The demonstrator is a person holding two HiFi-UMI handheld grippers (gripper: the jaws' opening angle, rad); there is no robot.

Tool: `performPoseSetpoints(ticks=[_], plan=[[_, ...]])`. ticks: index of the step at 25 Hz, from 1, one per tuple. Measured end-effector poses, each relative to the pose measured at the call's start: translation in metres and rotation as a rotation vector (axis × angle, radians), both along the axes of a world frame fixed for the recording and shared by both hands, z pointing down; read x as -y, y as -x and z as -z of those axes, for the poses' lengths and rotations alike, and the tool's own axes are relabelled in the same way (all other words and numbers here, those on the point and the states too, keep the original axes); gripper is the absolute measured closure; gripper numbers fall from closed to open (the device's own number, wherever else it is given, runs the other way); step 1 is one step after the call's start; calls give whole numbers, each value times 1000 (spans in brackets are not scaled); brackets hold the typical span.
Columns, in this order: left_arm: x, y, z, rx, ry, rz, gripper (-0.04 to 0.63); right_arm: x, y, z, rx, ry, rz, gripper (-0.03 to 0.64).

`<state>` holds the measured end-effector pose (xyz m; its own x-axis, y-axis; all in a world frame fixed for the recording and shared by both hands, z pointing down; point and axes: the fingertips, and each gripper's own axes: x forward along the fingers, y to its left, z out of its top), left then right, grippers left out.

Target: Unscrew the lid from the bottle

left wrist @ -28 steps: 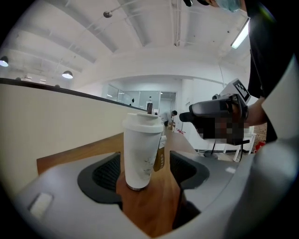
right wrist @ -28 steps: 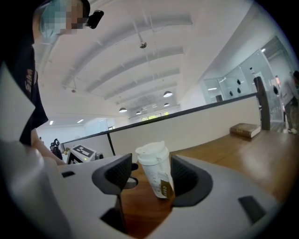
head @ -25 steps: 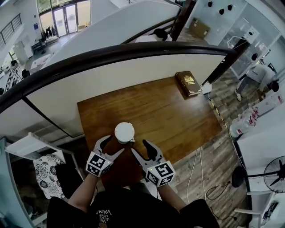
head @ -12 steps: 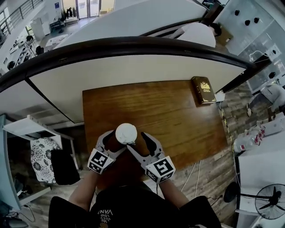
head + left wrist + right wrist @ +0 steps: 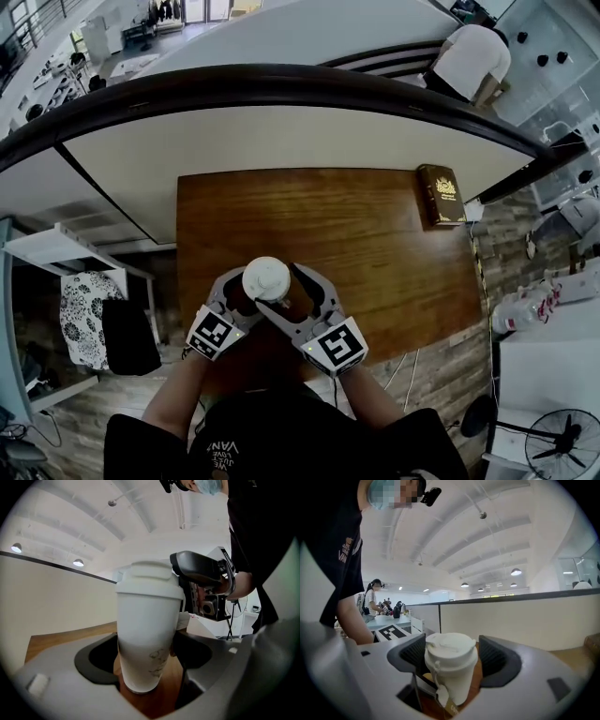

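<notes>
So, a white bottle (image 5: 265, 278) stands on the brown table (image 5: 375, 234), close to its near edge and left of the middle. Its white lid (image 5: 451, 649) is still on, and a small tag (image 5: 442, 696) hangs down the side from it.

The left gripper (image 5: 239, 298) comes in from the near left. Its fingers are spread wide and have just been opening. The bottle's body stands between them, low down. The left gripper view shows dark pads on either side of the white wall, very close to it but not squeezing.

The right gripper (image 5: 281, 289) reaches in from the near right, higher up, at the level of the lid. Its fingers have also just been opening and now stand apart with the lid between them. In the right gripper view there is a clear gap between the lid and the right-hand pad. The left-hand pad sits just beside the lid, and I cannot tell if it touches. Neither gripper has a hold on anything.

A dark book (image 5: 442, 195) lies flat at the table's far right corner, well apart from the bottle. A pale wall (image 5: 281, 136) with a dark top rail runs along the table's far side.
</notes>
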<state>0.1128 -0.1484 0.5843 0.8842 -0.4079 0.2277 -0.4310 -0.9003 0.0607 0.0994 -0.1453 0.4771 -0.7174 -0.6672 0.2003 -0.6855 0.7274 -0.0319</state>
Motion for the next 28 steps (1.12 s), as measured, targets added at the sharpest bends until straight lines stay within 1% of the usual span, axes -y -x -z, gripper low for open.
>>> performPoseSetpoints(ticks=[2,5,8,11,14,18,20,21,22,24,26,28], plan=[[1,0,0,-8,-2,-2,236,0,4,2,-24,-16,45,298],[1,0,0,-19,-6,-6,236,1,6,-3,-43,-20,61,296],[1,1,-1,-27,-7,-15,238,1,7,-4,-6,-18,106,298],[0,1,-1,-28,-8,-23,238,2,8,2,36,7,231,298],[1,0,0,-29,-7,-20,238,2,7,0,58,16,391,298],[-1,-2,0,-25,-7,-22,238,-3,6,2,45,15,632,298],[-1,-2,0,-20,-5,-22,238,-3,6,1,23,29,713,298],[-1,-2,0,-17,-5,-22,238,-3,7,0,7,34,735,298],[-1,-1,0,-15,-5,-23,238,-3,7,-1,-12,35,741,296],[0,0,-1,-12,-5,-23,238,-3,7,-1,-36,26,700,296],[1,1,-2,-12,-1,-20,238,-2,3,5,-5,14,597,296],[1,2,-3,-12,4,-19,238,-3,-4,16,66,-2,452,296]])
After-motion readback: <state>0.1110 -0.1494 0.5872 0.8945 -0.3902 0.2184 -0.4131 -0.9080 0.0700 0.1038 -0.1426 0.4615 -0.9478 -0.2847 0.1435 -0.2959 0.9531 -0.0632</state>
